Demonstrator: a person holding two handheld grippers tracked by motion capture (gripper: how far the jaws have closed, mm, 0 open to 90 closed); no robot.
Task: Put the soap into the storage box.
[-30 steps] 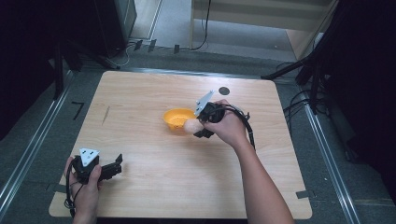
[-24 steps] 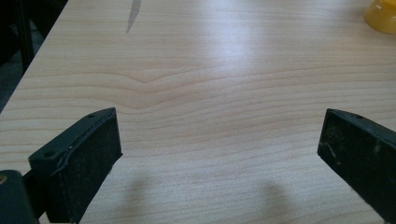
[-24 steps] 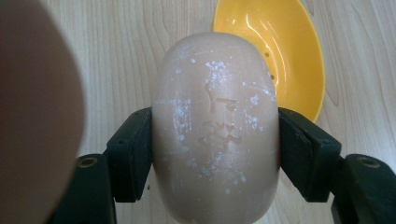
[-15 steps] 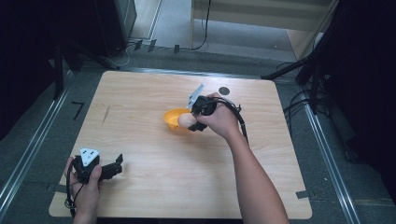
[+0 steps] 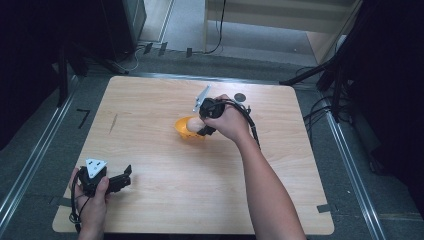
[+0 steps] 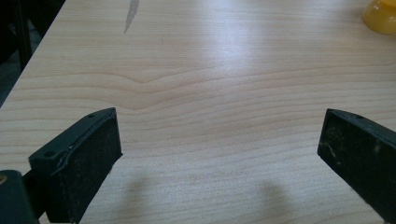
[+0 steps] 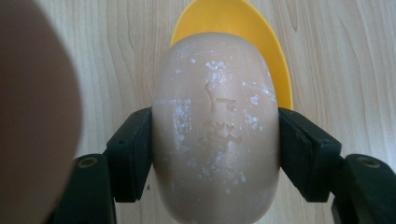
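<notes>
Right gripper [image 7: 215, 140] clamps soap bar [image 7: 215, 126] across short sides, long axis pointing toward yellow dish [image 7: 275, 70]; left gripper [image 6: 219, 154] open.

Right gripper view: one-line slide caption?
Right claw clamps a beige soap bar above the yellow dish on the wooden table.

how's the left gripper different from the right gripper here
The left gripper has its jaws spread wide with nothing between them; the right gripper is shut on a beige soap bar. The left gripper sits at the near left corner of the table, over bare wood; the right gripper is mid-table, above the yellow dish. Both are hand-held with black jaws.
</notes>
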